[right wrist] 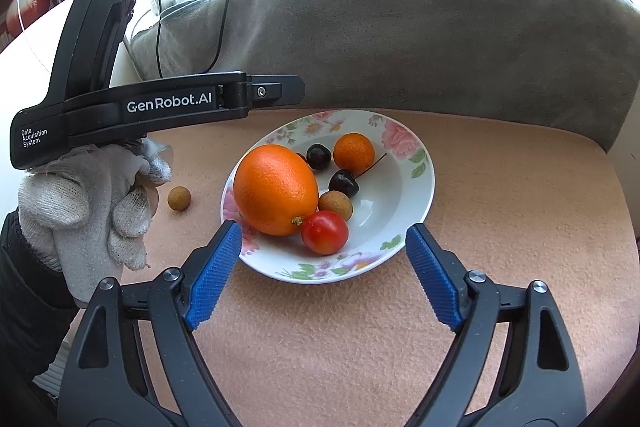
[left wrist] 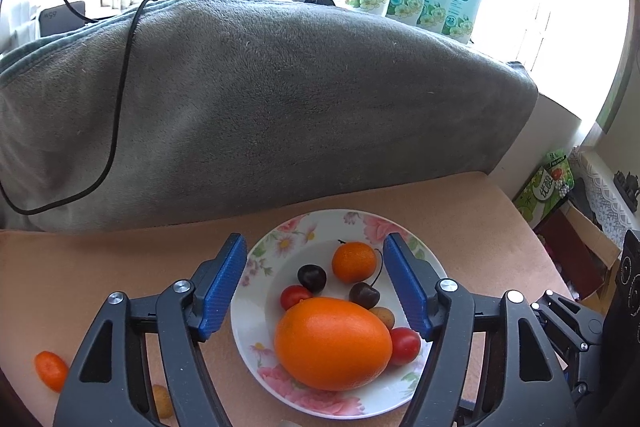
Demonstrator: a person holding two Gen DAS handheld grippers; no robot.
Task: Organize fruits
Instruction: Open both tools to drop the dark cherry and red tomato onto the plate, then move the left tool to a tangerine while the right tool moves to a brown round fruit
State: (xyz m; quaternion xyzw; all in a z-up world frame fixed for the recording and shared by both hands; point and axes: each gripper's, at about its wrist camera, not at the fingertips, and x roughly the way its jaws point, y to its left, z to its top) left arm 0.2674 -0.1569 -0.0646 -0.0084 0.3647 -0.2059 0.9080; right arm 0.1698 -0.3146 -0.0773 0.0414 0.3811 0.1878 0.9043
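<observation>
Far left on the peach cloth [right wrist: 500,227] there's a small orange fruit [left wrist: 51,370] near the edge, then a little brown longan [right wrist: 179,198] lying loose just left of the flowered plate [right wrist: 416,203]. The gloved hand [right wrist: 92,203] holding the left gripper [left wrist: 314,285] sits right beside that longan and blocks the near-left side. That claw is spread wide over the plate, holding nothing.

On the plate: a big orange [right wrist: 276,189] touching a red tomato [right wrist: 324,231] and a second longan [right wrist: 335,204], two dark cherries [right wrist: 344,183] behind, a small tangerine [right wrist: 354,152] at the far side. The plate's right half is bare.

The right gripper [right wrist: 324,275] hovers near the plate's near rim, fingers wide apart, empty too.

A grey blanket [right wrist: 440,27] walls off the far side, with a black cable [left wrist: 120,99] draped over it. Plenty of bare cloth to the right and near.
</observation>
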